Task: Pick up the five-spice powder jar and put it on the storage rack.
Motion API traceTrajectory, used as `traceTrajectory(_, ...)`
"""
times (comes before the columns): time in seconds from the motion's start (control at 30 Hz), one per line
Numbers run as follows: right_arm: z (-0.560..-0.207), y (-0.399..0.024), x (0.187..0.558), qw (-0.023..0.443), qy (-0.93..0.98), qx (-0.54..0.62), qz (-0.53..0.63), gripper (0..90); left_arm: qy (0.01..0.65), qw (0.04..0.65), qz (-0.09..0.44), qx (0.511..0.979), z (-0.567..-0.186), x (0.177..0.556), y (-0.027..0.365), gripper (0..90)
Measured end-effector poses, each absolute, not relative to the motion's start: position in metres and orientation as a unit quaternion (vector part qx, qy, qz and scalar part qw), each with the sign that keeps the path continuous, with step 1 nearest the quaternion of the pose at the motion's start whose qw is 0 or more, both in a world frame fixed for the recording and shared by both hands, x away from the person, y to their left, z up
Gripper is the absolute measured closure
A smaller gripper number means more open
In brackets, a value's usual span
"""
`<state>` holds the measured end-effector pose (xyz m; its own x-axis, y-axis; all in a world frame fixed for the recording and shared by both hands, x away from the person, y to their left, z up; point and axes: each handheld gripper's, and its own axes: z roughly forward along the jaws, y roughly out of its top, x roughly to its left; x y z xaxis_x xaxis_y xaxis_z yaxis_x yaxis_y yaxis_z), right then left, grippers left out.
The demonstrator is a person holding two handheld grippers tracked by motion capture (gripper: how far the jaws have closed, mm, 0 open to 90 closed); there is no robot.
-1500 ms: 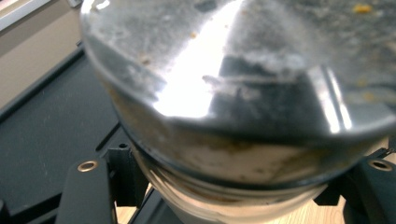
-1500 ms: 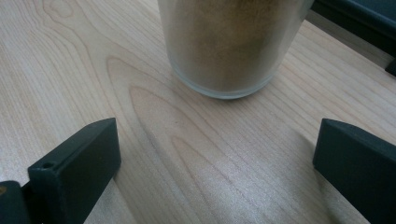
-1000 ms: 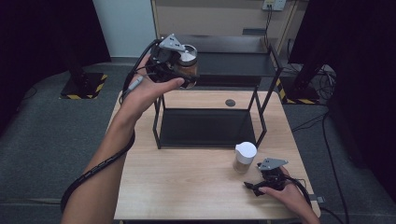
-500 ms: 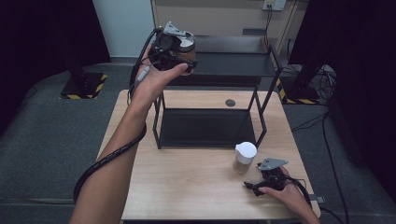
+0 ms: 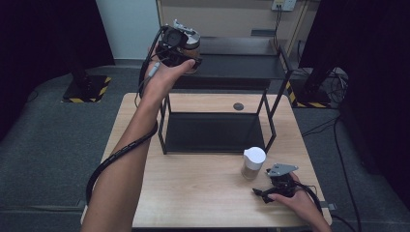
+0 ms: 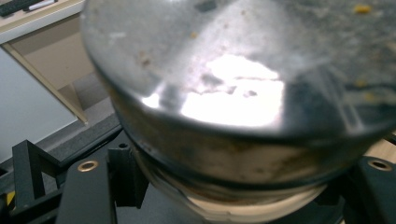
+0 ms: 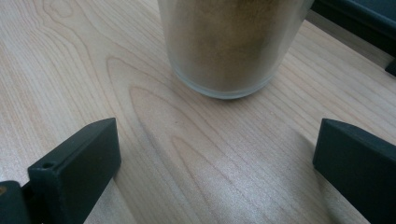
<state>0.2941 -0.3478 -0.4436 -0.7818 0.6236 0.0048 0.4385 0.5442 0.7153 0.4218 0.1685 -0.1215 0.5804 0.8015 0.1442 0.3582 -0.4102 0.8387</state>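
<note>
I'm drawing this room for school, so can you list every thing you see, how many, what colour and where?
jar with metal lid: one, brownish with a silvery lid, held up over the rack's top shelf
jar with white lid: one, clear glass with tan powder, on the table in front of the rack
rack: one, black metal frame with shelves, at the back of the table
table: one, light wood
round disc: one, dark, on the table behind the rack's lower shelf
left gripper: one, black, shut on the jar with metal lid
right gripper: one, black, open, resting on the table near the jar with white lid
</note>
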Motion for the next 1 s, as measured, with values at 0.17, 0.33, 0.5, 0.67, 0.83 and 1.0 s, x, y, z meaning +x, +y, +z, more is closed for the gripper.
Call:
traceTrajectory(0.17,-0.444,-0.348,0.294,0.126,0.87,0.305,0.367,1.5,0.368,0.394,0.275,0.796,-0.119,0.429,0.161,29.8)
traceTrajectory(0.33,-0.444,-0.348,0.294,0.126,0.87,0.305,0.367,1.5,0.372,0.387,0.27,0.8,-0.12,0.438,0.151,29.8)
traceTrajectory(0.5,-0.444,-0.348,0.294,0.126,0.87,0.305,0.367,1.5,0.386,0.392,0.255,0.796,-0.126,0.447,0.149,29.9)
traceTrajectory(0.67,-0.444,-0.348,0.294,0.126,0.87,0.305,0.367,1.5,0.395,0.392,0.249,0.793,-0.133,0.452,0.148,29.8)
traceTrajectory(0.83,-0.444,-0.348,0.294,0.126,0.87,0.305,0.367,1.5,0.403,0.398,0.241,0.788,-0.134,0.456,0.15,29.8)
traceTrajectory(1.0,-0.444,-0.348,0.294,0.126,0.87,0.304,0.367,1.5,0.409,0.404,0.23,0.785,-0.135,0.46,0.153,29.8)
